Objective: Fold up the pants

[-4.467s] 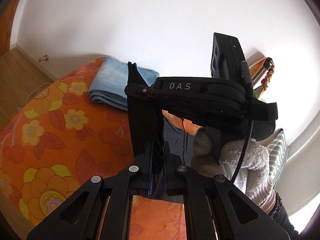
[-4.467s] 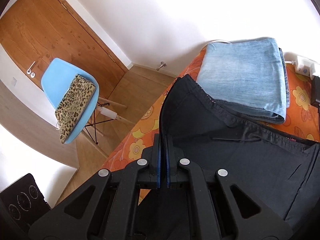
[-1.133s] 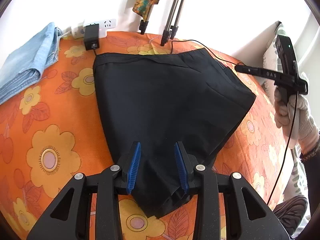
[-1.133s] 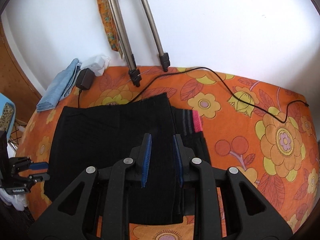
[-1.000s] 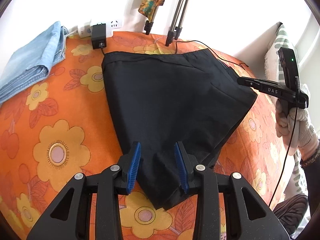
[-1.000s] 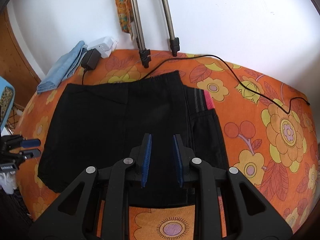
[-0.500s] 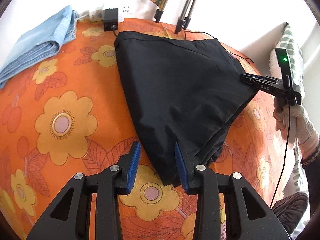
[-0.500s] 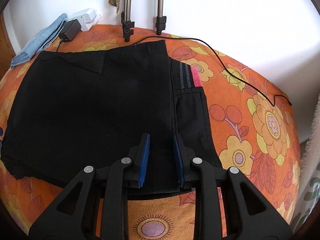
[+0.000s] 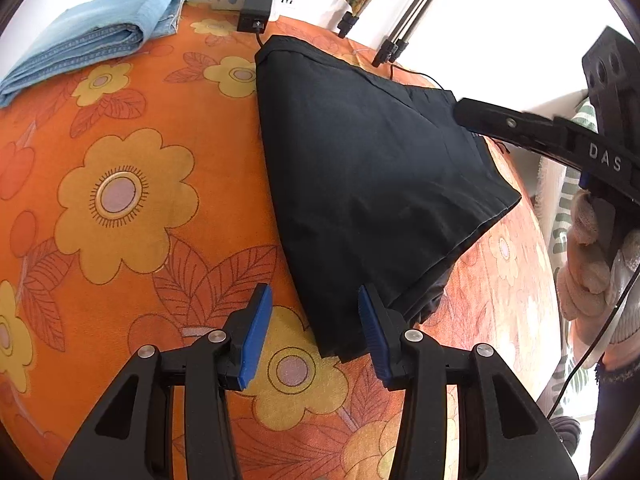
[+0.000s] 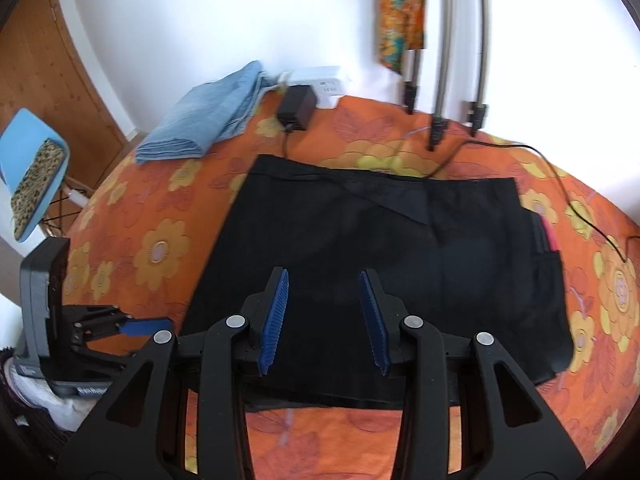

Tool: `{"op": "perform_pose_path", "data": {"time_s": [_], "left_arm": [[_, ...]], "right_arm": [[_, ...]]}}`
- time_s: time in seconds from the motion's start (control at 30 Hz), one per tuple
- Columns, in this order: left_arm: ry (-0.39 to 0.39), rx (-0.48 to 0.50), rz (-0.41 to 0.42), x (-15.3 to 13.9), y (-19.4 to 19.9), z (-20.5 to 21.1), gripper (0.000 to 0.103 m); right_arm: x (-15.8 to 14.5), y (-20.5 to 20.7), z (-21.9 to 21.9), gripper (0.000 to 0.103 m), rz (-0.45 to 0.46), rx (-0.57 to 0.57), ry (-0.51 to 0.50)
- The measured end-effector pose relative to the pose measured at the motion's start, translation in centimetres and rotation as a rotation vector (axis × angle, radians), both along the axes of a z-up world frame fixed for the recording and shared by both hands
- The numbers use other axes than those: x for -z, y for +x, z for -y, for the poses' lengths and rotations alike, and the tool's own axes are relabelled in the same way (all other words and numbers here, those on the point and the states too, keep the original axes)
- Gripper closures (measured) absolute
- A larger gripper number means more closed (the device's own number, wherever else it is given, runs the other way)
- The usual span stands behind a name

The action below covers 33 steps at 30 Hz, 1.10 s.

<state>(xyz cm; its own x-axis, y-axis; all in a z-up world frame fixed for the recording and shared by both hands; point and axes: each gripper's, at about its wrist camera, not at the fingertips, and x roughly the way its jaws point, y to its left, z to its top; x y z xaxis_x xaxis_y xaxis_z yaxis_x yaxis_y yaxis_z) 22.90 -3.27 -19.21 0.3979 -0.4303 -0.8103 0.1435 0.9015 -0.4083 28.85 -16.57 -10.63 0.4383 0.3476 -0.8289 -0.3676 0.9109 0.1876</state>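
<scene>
The black pants (image 9: 360,168) lie folded flat on the orange flowered cover (image 9: 120,208); they also show in the right wrist view (image 10: 392,264), with a pink label at the right edge. My left gripper (image 9: 314,312) is open and empty, hovering over the near corner of the pants. My right gripper (image 10: 324,300) is open and empty above the near edge of the pants. The right gripper also shows in the left wrist view (image 9: 520,132), held by a gloved hand. The left gripper shows at the left of the right wrist view (image 10: 148,326).
Folded light blue jeans (image 9: 92,44) lie at the far left of the cover, seen in the right wrist view (image 10: 208,120) too. A power strip with a black adapter (image 10: 298,106) and tripod legs (image 10: 440,80) stand by the wall. A black cable (image 10: 560,184) crosses the cover. A blue chair (image 10: 28,164) stands left.
Both grippers let go of the pants, which now lie folded on the cover. Both have drawn back toward the near edges, and the right gripper's jaws have opened wider.
</scene>
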Motion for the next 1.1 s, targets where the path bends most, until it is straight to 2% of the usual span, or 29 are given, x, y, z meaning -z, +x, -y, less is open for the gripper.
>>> {"op": "perform_pose_path", "data": {"time_s": [0.17, 0.27, 0.53, 0.63, 0.73, 0.8, 0.93, 1.0, 1.03, 1.1], "left_arm": [[-0.038, -0.012, -0.002, -0.1, -0.3, -0.3, 0.060], [-0.082, -0.024, -0.019, 0.1, -0.3, -0.8, 0.060], [-0.112, -0.035, -0.014, 0.1, -0.9, -1.2, 0.060], [-0.151, -0.037, -0.018, 0.3, -0.8, -1.3, 0.060], [-0.171, -0.031, -0.024, 0.3, -1.0, -1.2, 0.061], [-0.175, -0.030, -0.024, 0.2, -1.2, -1.1, 0.061], [-0.163, -0.025, -0.017, 0.2, -1.3, -0.8, 0.061], [-0.155, -0.023, -0.014, 0.0, -1.4, -0.7, 0.061], [-0.149, -0.023, -0.011, 0.0, -1.4, -0.6, 0.061], [-0.138, -0.021, -0.005, -0.3, -1.5, -0.4, 0.061]], "right_arm": [[2.6, 2.6, -6.1, 0.064, -0.142, -0.055, 0.017], [3.9, 3.3, -8.5, 0.064, -0.182, -0.087, -0.002], [7.2, 4.8, -11.1, 0.064, -0.273, -0.061, -0.097], [7.7, 4.9, -11.9, 0.064, -0.285, -0.056, -0.157], [7.8, 4.8, -13.0, 0.058, -0.285, -0.072, -0.206], [7.9, 4.6, -13.7, 0.054, -0.282, -0.082, -0.237], [8.3, 4.5, -15.1, 0.054, -0.252, -0.088, -0.305], [8.4, 4.2, -15.7, 0.065, -0.219, -0.097, -0.363], [8.3, 4.1, -15.9, 0.069, -0.215, -0.094, -0.369], [8.2, 4.3, -15.4, 0.082, -0.222, -0.087, -0.350]]}}
